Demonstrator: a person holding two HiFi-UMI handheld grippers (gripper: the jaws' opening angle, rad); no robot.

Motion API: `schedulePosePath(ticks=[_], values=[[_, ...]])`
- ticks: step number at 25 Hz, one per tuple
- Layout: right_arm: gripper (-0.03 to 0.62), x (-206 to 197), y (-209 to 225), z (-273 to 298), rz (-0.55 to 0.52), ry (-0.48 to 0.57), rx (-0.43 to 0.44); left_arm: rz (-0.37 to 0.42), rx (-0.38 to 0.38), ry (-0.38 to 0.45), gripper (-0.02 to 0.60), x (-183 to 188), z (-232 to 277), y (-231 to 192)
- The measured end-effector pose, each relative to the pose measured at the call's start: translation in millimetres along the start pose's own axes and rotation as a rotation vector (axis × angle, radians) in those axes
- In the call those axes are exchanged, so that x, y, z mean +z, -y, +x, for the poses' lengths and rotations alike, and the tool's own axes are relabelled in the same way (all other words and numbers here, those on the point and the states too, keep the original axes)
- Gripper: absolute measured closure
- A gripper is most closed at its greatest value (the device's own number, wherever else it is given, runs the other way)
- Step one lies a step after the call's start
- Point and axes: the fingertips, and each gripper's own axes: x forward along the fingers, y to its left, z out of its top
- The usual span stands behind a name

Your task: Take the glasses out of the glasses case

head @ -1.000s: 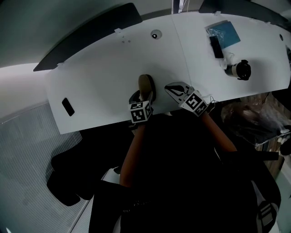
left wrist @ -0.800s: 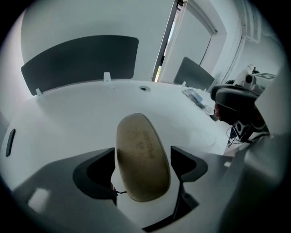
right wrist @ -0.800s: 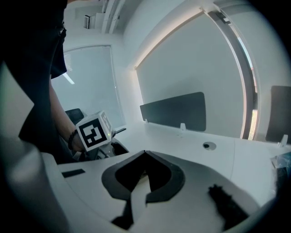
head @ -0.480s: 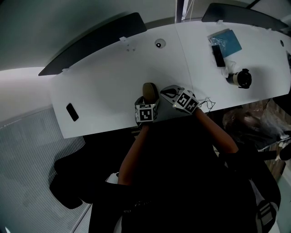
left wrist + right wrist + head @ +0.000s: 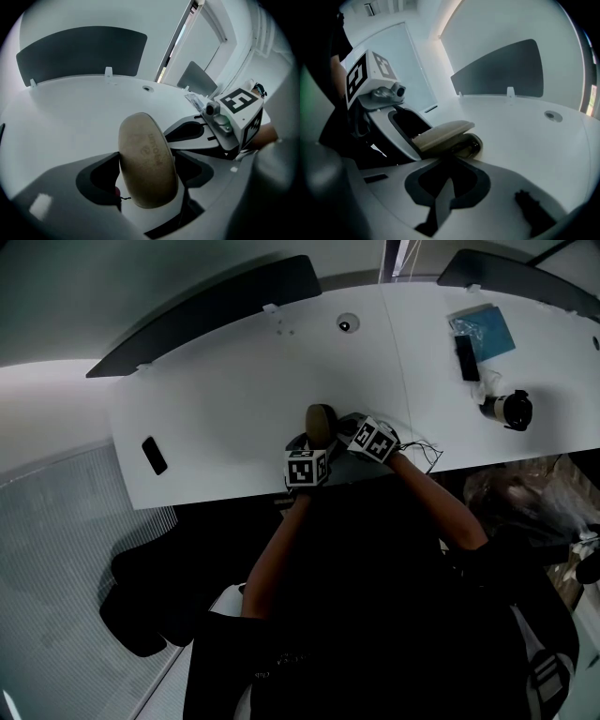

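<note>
A tan oval glasses case (image 5: 321,424) stands on the white table (image 5: 225,409) near its front edge, lid (image 5: 147,159) tilted up. In the right gripper view a dark glossy inside (image 5: 469,144) shows under the lid (image 5: 443,131); I cannot make out glasses there. My left gripper (image 5: 313,442) straddles the case; its jaws have just been opening and stand wide on either side, the lid hiding any contact. My right gripper (image 5: 345,427) is shut and empty, its tips (image 5: 446,190) just right of the case, aimed at the gap under the lid.
A small black slab (image 5: 154,455) lies at the table's left. At the right end are a blue packet (image 5: 489,332), a black bar (image 5: 467,357) and a round black-and-white device (image 5: 511,409). A thin cable (image 5: 424,456) trails by my right hand. Dark screens (image 5: 206,310) line the far edge.
My right gripper has dropped and moved left, closing in on the case. The left gripper has sunk a little around the case with its jaws wider apart.
</note>
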Motion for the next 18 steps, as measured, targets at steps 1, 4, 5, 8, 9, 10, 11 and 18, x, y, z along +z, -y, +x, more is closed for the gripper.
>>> schedulePosePath(ticks=[1, 4, 5, 8, 9, 10, 11, 18], values=[[0.586, 0, 1, 1, 0.009, 0.001, -0.004, -0.014, -0.012, 0.005, 0.202, 1, -2, 0], [0.586, 2, 1, 3, 0.014, 0.0, -0.009, -0.061, -0.039, 0.019, 0.216, 1, -10, -3], [0.586, 2, 0, 3, 0.014, -0.001, -0.008, -0.079, -0.043, 0.027, 0.226, 0, -14, -5], [0.586, 3, 0, 3, 0.019, -0.003, -0.008, -0.131, -0.043, 0.067, 0.267, 1, -28, -14], [0.586, 3, 1, 3, 0.02, -0.002, -0.01, -0.146, -0.041, 0.082, 0.276, 1, -32, -19], [0.586, 3, 2, 3, 0.023, 0.0, -0.013, -0.16, -0.037, 0.098, 0.279, 1, -36, -23], [0.586, 4, 2, 2, 0.026, 0.002, -0.015, -0.178, -0.033, 0.113, 0.279, 0, -40, -28], [0.586, 2, 4, 0, 0.054, 0.012, -0.017, -0.285, 0.048, 0.175, 0.292, -8, -57, -68]])
